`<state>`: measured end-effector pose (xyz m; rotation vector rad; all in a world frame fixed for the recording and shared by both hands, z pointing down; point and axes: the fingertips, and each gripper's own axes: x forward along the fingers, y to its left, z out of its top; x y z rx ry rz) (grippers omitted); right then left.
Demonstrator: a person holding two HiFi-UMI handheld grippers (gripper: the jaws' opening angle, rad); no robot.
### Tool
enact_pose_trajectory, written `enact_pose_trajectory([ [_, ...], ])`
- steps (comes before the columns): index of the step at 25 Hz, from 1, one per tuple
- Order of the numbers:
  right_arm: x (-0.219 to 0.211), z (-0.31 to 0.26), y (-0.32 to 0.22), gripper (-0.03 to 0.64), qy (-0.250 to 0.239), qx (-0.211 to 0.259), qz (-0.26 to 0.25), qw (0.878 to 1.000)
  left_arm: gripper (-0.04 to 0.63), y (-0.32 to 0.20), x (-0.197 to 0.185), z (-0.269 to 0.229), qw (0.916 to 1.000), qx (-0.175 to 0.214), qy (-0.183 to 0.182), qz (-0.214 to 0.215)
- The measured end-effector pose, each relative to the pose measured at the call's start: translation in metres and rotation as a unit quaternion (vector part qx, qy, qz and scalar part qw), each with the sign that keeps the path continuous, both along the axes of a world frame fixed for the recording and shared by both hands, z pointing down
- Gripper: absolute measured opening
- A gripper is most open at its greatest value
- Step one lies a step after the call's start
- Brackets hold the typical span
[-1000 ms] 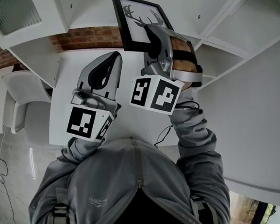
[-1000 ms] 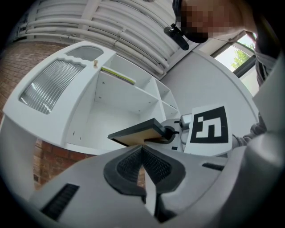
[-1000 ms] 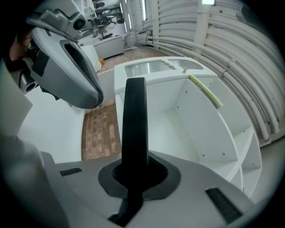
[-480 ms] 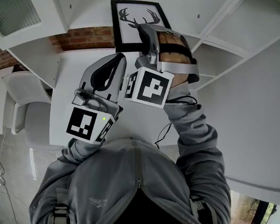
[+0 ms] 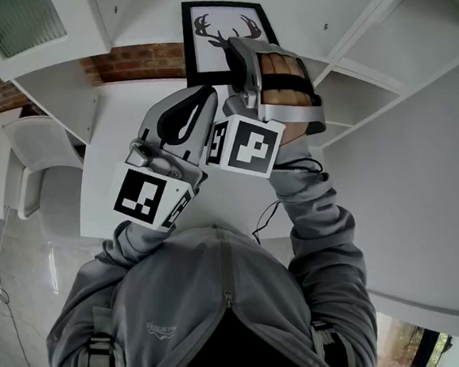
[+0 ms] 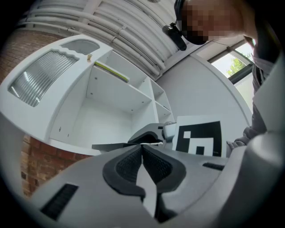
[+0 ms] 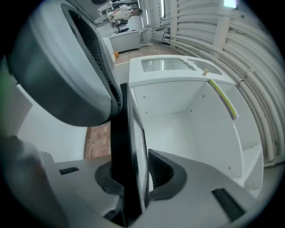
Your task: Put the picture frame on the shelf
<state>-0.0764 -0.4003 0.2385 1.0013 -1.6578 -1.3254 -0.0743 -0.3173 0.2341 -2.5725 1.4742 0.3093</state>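
Note:
The black picture frame (image 5: 214, 37), with its deer-antler print, stands upright in an open compartment of the white shelf unit (image 5: 141, 7). My right gripper (image 5: 241, 50) reaches level into that compartment at the frame's lower right side. In the right gripper view the frame (image 7: 129, 147) runs edge-on between the jaws. The jaws have just been opening: one pad lies against the frame's back and a thin gap shows at the glass side. My left gripper (image 5: 199, 98) hangs just below and to the left. Its pads (image 6: 153, 164) are shut together on nothing.
The shelf unit has several white compartments around the frame's bay (image 7: 178, 129). A frosted cabinet door (image 6: 44, 80) is at the left, and red brick wall (image 5: 144, 59) shows below the compartment. A white table (image 5: 102, 176) lies under my arms, with a white chair (image 5: 40, 162) at its left.
The frame has swung from tilted to square and upright in the compartment as my right gripper rolled. The left gripper has crept slightly up towards the right one.

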Motion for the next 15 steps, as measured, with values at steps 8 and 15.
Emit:
enact_pose_trajectory([
  [8, 0.016, -0.003, 0.019, 0.155, -0.013, 0.028, -0.016, 0.999, 0.014, -0.012, 0.000, -0.001, 0.9999, 0.003, 0.001, -0.015],
  [15, 0.036, 0.002, 0.048, 0.158, -0.072, 0.021, -0.025, 0.997, 0.014, -0.022, -0.002, 0.003, 0.9997, 0.005, 0.005, -0.024],
])
